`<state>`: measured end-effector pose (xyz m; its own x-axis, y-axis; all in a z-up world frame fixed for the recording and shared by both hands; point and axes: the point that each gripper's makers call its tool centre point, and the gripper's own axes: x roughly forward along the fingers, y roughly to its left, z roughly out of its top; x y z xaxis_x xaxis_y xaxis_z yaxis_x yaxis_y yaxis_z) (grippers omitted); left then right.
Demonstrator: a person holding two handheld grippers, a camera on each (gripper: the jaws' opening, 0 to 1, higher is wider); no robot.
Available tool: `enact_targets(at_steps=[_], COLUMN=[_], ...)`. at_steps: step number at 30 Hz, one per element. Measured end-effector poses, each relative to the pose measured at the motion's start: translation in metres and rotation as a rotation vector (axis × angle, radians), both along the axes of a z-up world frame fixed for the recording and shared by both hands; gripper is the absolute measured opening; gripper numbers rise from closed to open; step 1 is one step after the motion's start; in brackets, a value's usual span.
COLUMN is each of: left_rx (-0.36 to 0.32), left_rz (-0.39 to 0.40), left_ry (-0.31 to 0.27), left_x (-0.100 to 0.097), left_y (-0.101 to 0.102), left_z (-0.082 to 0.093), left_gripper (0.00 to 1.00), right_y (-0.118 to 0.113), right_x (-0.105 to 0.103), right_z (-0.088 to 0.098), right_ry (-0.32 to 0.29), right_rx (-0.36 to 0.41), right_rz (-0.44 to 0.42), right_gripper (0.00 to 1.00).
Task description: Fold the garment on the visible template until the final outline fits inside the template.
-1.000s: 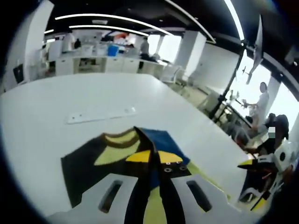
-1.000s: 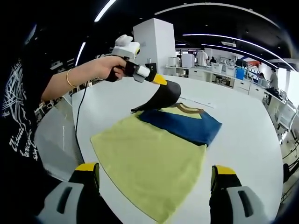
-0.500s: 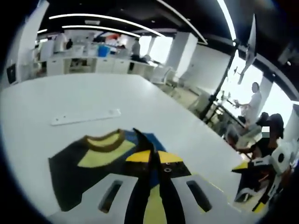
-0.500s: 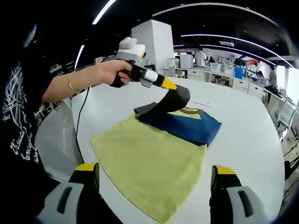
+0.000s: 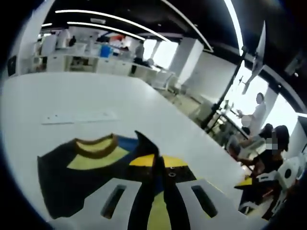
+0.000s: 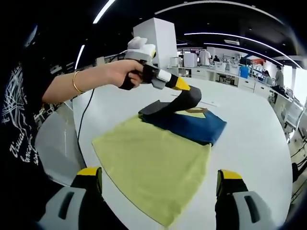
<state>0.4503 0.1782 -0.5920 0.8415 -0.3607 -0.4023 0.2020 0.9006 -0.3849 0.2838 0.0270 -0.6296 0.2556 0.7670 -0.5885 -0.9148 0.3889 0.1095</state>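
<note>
A garment with a yellow body (image 6: pixel 153 160), a blue sleeve (image 6: pixel 194 125) folded across it and a brown collar (image 5: pixel 93 143) lies flat on the white table (image 6: pixel 249 143). My left gripper (image 5: pixel 154 159) is shut on the black sleeve (image 5: pixel 62 179), whose pinched edge rises in a point between the jaws. In the right gripper view, a person's hand holds the left gripper (image 6: pixel 188 99) above the collar end, and the black sleeve (image 6: pixel 156 108) hangs lifted from it. My right gripper (image 6: pixel 158 189) stands open at the near hem, with nothing between its jaws.
A thin white strip (image 5: pixel 76 116) lies on the table beyond the collar. The table's curved edge (image 6: pixel 84 143) runs close to the person's body at the left. Desks, chairs and other people stand far behind.
The left gripper has carried the lifted black sleeve a little further across the garment, toward the collar and blue sleeve. The right gripper has stayed put.
</note>
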Motion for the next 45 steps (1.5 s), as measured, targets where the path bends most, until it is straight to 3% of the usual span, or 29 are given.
enact_targets(at_steps=[10, 17, 45], left_rx=[-0.026, -0.005, 0.005], left_rz=[-0.046, -0.073, -0.142], left_ry=[-0.005, 0.040, 0.154], left_x=[-0.001, -0.003, -0.023], left_y=[-0.023, -0.032, -0.071], left_z=[-0.012, -0.039, -0.114], left_gripper=[0.01, 0.01, 0.01], right_y=[-0.001, 0.000, -0.011], right_x=[0.001, 0.001, 0.004], right_z=[-0.005, -0.006, -0.011], right_ry=[0.010, 0.017, 0.031], right_rx=[-0.004, -0.002, -0.005], right_rz=[-0.003, -0.003, -0.034], right_gripper=[1.00, 1.00, 1.00])
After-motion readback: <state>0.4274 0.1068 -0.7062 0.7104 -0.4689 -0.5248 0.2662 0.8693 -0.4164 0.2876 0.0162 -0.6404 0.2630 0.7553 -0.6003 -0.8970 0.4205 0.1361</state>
